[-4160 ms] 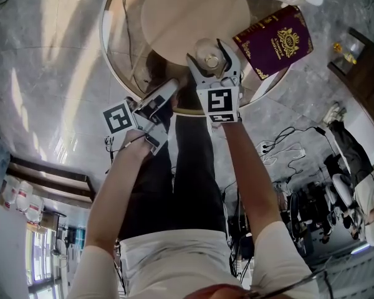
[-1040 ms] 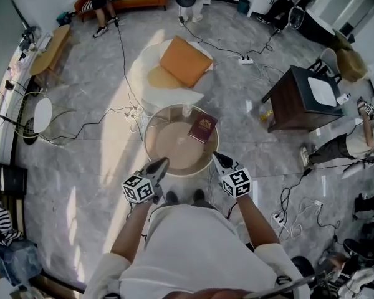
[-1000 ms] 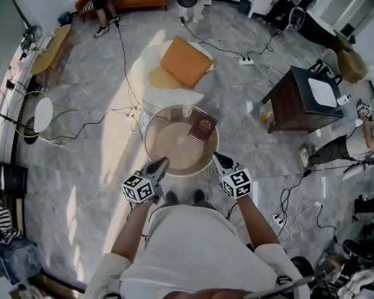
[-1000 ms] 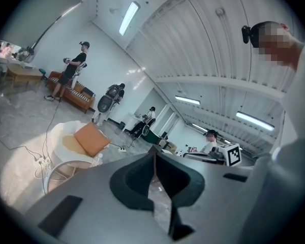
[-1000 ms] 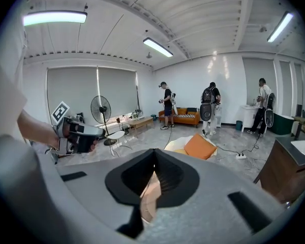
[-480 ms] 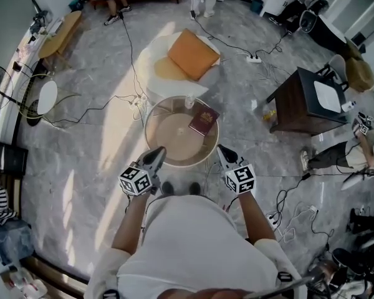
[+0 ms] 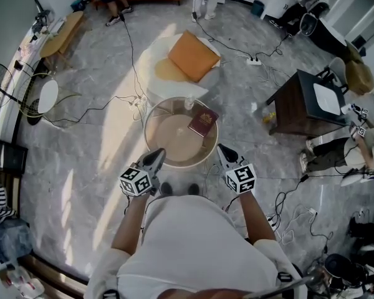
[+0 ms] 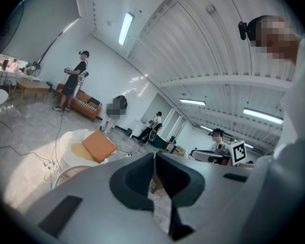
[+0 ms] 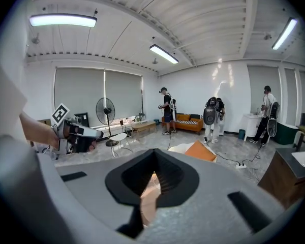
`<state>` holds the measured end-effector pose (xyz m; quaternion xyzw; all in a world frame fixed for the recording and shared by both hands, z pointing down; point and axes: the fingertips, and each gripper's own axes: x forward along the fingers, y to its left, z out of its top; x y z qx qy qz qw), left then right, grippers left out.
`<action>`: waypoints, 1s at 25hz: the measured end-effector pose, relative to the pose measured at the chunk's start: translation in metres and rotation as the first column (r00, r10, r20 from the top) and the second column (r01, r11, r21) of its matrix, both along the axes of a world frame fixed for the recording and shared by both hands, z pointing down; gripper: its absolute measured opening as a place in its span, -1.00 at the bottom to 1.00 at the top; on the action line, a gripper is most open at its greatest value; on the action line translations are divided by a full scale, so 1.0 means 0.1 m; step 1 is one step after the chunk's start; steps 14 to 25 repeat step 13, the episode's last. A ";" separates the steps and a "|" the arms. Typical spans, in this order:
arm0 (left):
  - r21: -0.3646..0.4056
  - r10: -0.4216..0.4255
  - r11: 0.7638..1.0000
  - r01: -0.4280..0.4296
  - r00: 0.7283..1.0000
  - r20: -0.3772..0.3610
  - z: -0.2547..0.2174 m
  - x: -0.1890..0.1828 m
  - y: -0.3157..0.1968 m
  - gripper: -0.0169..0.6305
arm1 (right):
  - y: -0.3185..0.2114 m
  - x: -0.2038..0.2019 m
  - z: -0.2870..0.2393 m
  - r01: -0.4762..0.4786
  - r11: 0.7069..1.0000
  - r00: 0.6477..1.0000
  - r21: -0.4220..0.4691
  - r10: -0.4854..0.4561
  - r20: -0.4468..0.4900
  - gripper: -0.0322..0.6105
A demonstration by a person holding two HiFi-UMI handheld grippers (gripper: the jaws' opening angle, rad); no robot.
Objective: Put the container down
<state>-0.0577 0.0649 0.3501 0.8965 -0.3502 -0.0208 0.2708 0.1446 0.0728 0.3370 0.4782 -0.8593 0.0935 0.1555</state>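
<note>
One small clear item (image 7: 188,103), likely the container though too small to be sure, stands on the round worktop (image 7: 167,136) at its far rim, just beside the maroon book (image 7: 203,122). Left hand-held gripper (image 7: 158,153) and right hand-held gripper (image 7: 220,149) hover at the near rim, jaws fully together, nothing held. Risk: a knock on the rim by either one could tip it; floor cables (image 7: 132,58) could trip the person.
</note>
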 end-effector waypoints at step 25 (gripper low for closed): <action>0.010 0.011 1.000 -0.011 1.000 0.005 -0.06 0.08 -0.08 -0.89 | -0.08 0.06 -0.05 0.001 1.000 1.000 0.006 -0.001 0.002 -0.91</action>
